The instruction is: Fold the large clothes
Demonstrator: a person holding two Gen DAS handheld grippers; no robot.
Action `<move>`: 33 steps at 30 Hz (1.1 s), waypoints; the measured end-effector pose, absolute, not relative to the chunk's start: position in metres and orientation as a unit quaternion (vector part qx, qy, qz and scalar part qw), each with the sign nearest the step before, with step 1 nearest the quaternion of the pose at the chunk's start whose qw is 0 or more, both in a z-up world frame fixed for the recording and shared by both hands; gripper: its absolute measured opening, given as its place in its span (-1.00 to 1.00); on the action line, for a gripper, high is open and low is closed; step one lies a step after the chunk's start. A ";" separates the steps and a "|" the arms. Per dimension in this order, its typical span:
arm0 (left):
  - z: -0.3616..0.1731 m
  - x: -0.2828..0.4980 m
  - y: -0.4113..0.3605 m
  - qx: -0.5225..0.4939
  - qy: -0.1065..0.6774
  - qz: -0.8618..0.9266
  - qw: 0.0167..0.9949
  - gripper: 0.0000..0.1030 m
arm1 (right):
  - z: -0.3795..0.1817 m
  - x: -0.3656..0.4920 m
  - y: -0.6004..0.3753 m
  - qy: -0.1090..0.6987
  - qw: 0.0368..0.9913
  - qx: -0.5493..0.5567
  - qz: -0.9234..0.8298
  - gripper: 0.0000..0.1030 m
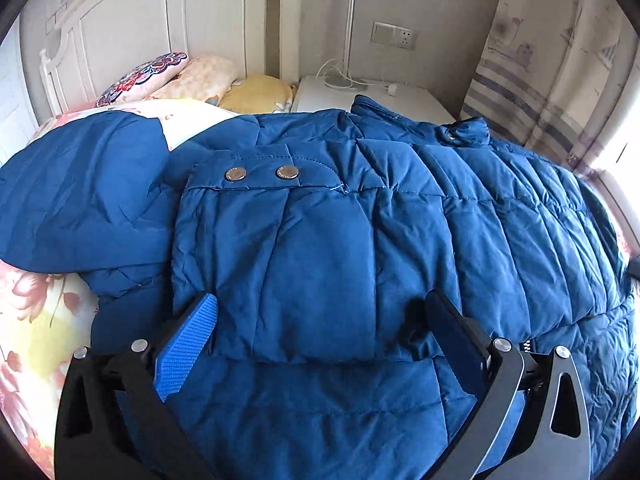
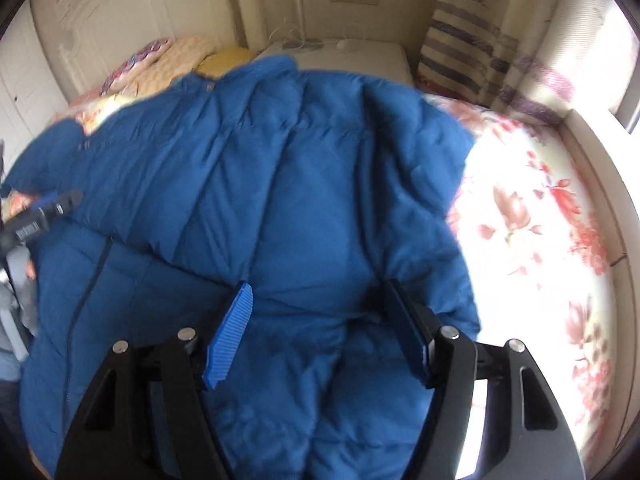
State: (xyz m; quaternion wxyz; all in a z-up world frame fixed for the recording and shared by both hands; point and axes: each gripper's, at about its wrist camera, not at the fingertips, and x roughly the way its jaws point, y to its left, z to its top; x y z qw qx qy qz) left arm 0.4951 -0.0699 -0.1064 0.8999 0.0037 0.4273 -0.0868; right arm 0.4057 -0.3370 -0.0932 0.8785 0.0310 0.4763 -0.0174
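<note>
A large blue quilted puffer jacket (image 1: 400, 208) lies spread over a floral bed. In the left wrist view a sleeve cuff with two metal snaps (image 1: 260, 173) is folded across the jacket body. My left gripper (image 1: 320, 308) is open, its jaws straddling the sleeve's lower part. In the right wrist view the jacket (image 2: 248, 184) fills the middle, and my right gripper (image 2: 320, 292) is open, its jaws straddling a raised fold of blue fabric. The left gripper's tip (image 2: 60, 202) shows at the left edge of the right wrist view.
The bedsheet (image 2: 540, 220) is floral, bright at the right. Pillows (image 1: 160, 76) lie at the white headboard (image 1: 160, 20). A white nightstand (image 1: 372, 96) with a lamp pole (image 1: 352, 20) stands behind. A striped curtain (image 1: 540, 72) hangs at the right.
</note>
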 end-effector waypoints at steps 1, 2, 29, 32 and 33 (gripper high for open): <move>-0.107 0.495 -0.069 0.003 0.427 -0.087 0.900 0.91 | -0.086 0.408 -0.341 0.461 0.887 0.034 -0.022 0.31; -0.107 0.494 -0.068 0.001 0.426 -0.088 0.900 0.91 | -0.075 0.415 -0.345 0.438 0.898 0.036 -0.025 0.31; -0.105 0.492 -0.061 -0.024 0.422 -0.098 0.901 0.91 | -0.062 0.476 -0.298 0.400 0.915 0.032 -0.039 0.62; -0.099 0.489 -0.047 -0.064 0.410 -0.111 0.903 0.91 | -0.077 0.451 -0.251 0.409 0.912 -0.013 -0.013 0.64; -0.095 0.487 -0.040 -0.081 0.406 -0.114 0.903 0.91 | -0.085 0.451 -0.240 0.421 0.907 -0.024 -0.010 0.65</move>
